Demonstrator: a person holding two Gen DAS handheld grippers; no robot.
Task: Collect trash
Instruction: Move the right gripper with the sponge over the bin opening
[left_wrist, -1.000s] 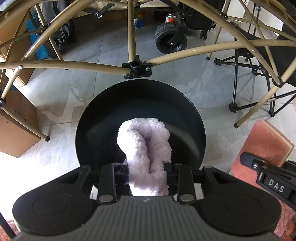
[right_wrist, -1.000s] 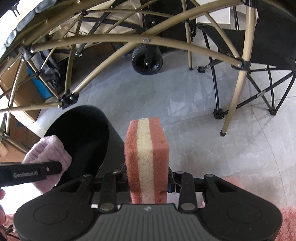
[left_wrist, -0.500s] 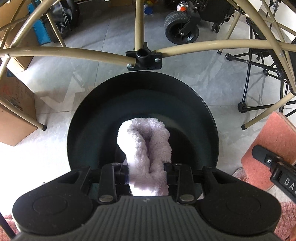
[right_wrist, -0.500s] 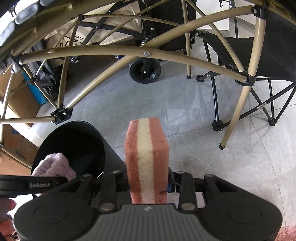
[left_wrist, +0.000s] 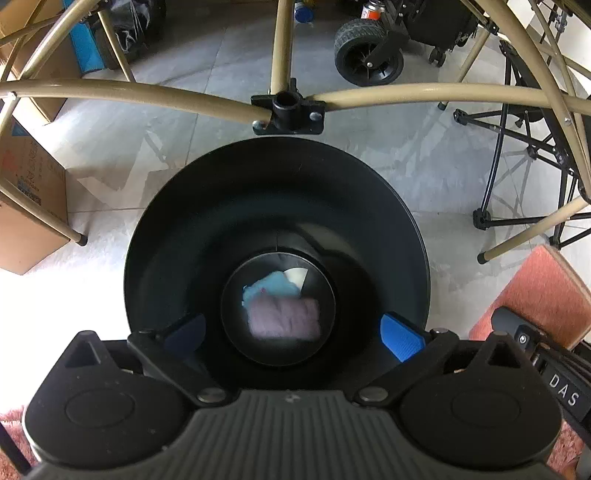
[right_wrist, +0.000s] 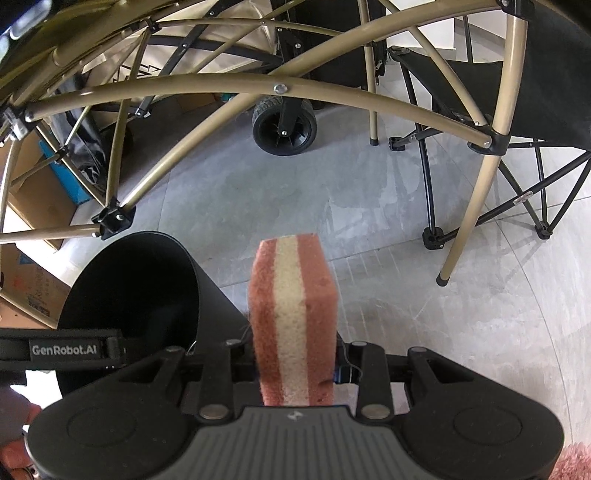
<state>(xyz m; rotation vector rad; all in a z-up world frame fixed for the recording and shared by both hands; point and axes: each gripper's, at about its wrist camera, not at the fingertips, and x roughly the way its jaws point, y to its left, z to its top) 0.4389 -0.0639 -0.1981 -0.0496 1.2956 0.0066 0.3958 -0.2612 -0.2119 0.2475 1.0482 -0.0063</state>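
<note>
The left gripper (left_wrist: 291, 332) hangs right over the black trash bin (left_wrist: 207, 206), jaws opening wide with nothing between the blue pads (left_wrist: 400, 338). A blurry lilac fuzzy cloth (left_wrist: 283, 318) sits down at the bin's bottom, with what looks like something light blue (left_wrist: 273, 286) at its 12 o'clock. The right gripper (right_wrist: 293, 369) is clamped on a pink-and-cream sponge (right_wrist: 293, 314) standing upright, and the bin is at its 9 o'clock. A black wheel (right_wrist: 284, 127) is up at 12 on the grey tile floor (right_wrist: 406, 295).
</note>
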